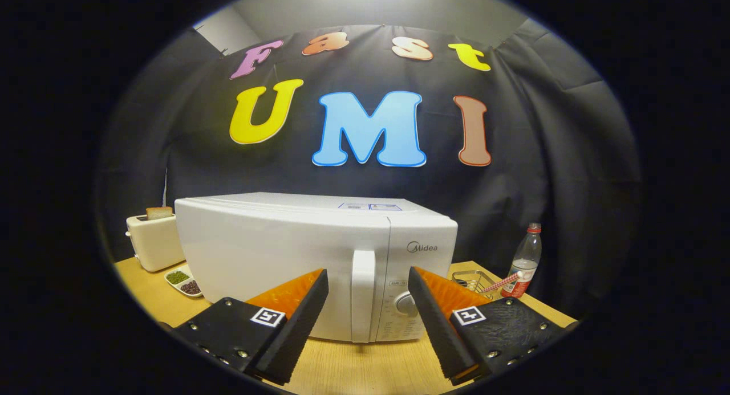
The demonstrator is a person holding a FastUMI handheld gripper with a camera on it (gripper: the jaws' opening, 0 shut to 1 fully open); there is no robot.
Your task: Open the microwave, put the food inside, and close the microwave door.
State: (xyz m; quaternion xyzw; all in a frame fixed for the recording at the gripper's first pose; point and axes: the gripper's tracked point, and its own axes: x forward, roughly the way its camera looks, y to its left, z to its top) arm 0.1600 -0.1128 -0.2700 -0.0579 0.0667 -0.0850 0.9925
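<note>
A white microwave (pixel 285 252) stands on the wooden table (pixel 365 366), its door shut. Its vertical handle (pixel 363 295) runs down the right side of the door, with a round knob (pixel 406 304) on the control panel beside it. My gripper (pixel 368 278) is open, one finger on each side of the handle and a short way in front of it, touching nothing. Nothing is held between the fingers.
A cream toaster (pixel 153 241) with a slice of bread (pixel 159 213) stands left of the microwave. A small dish (pixel 183 281) with green and dark food lies in front of it. Right of the microwave are a wire rack (pixel 472 280) and a plastic bottle (pixel 523 262).
</note>
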